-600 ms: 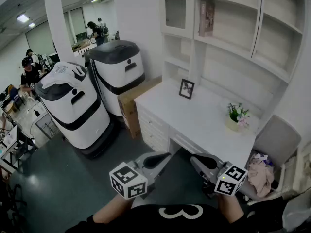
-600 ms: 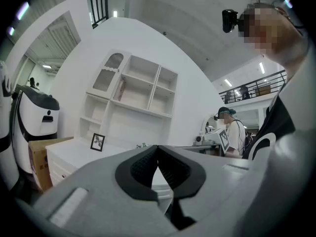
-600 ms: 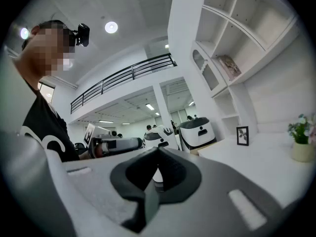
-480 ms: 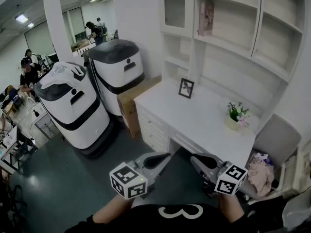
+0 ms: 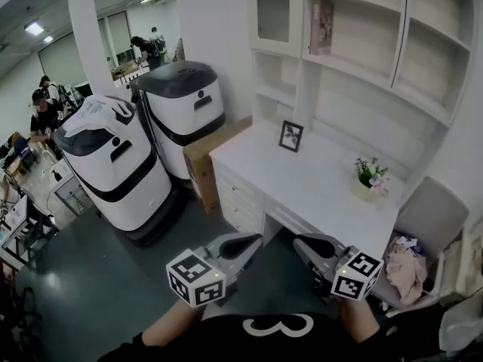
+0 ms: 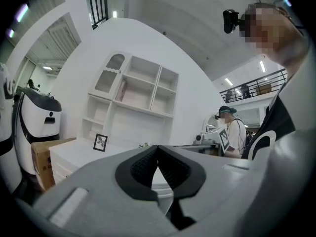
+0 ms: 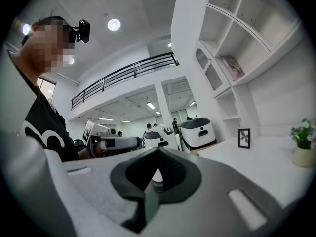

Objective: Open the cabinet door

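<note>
The cabinet door (image 5: 272, 13), an arch-paned leaf with its long axis upright, sits at the top left of the white shelf unit and looks closed; in the head view it lies at about twelve o'clock from the left gripper (image 5: 253, 241) and eleven o'clock from the right gripper (image 5: 302, 241), well apart from both, with the desk (image 5: 302, 179) between; both pairs of jaws are pressed together on nothing; the left seems slightly better lined up for the reach.
</note>
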`<control>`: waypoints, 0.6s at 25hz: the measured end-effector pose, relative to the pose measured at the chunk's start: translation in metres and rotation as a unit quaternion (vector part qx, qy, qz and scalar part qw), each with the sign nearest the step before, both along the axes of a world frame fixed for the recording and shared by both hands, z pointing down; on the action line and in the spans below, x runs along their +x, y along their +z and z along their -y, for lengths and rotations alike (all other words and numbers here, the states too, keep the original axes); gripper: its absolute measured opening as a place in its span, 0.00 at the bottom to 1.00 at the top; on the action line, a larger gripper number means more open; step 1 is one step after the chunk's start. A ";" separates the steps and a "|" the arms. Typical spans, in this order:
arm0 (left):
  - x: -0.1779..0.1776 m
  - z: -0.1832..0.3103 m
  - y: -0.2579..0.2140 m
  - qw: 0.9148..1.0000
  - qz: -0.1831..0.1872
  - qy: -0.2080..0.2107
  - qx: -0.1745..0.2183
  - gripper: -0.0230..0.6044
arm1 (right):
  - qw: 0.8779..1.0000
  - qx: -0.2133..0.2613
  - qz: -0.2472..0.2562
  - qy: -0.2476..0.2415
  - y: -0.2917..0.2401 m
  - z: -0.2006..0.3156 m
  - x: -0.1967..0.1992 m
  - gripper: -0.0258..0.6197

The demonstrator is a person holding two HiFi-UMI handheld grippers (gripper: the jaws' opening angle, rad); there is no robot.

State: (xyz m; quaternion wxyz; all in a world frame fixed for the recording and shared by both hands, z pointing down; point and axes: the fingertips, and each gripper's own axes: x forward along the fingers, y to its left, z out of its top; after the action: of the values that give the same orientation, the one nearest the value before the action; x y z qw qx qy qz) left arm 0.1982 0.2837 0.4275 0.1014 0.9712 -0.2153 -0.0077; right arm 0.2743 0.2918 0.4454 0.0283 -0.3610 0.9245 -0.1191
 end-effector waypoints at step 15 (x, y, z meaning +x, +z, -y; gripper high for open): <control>-0.010 0.027 -0.013 1.000 0.001 -0.020 0.021 0.04 | 1.000 0.029 0.005 -0.008 -0.025 0.033 -0.001 0.04</control>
State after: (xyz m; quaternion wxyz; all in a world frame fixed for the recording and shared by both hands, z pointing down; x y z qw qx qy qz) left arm 0.1885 0.2568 0.4150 0.0806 0.9688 -0.2342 -0.0134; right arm 0.2737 0.2588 0.4199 0.0426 -0.3518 0.9303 -0.0945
